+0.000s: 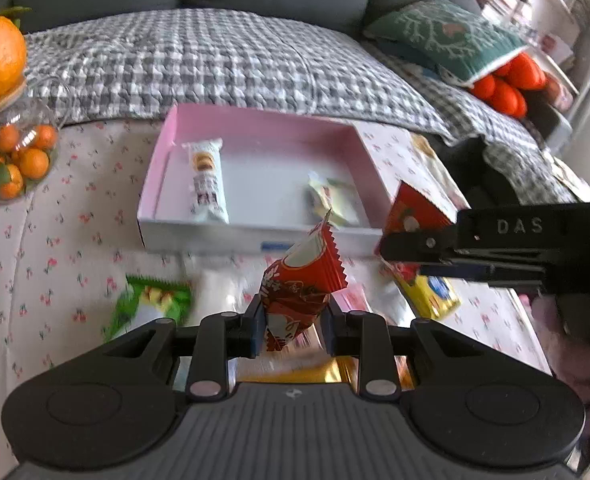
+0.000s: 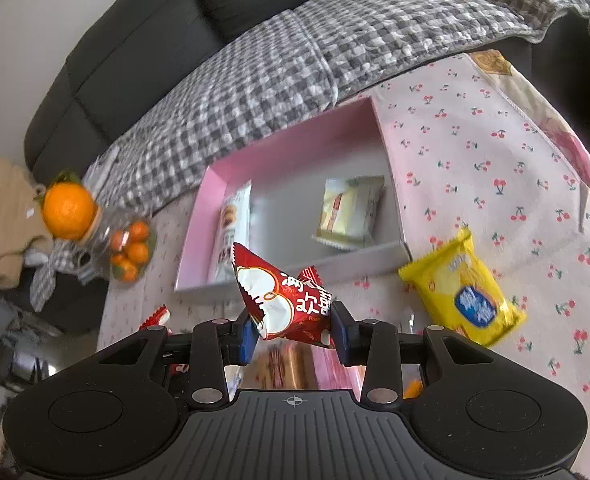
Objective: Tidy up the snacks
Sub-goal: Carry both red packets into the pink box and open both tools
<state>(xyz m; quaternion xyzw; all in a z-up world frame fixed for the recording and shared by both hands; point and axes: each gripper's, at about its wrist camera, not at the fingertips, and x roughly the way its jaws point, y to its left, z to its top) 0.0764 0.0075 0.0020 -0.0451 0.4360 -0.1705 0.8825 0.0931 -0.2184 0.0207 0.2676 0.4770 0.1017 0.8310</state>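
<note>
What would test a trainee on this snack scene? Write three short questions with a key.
1. True or false: the pink box is empty.
2. What does the left hand-held gripper hold?
3. The yellow packet lies: A in the box, B on the cherry-print cloth.

Key:
1. False: a white packet and a pale packet lie inside.
2. A red snack packet; the right hand-held gripper holds another red packet.
3. B
</note>
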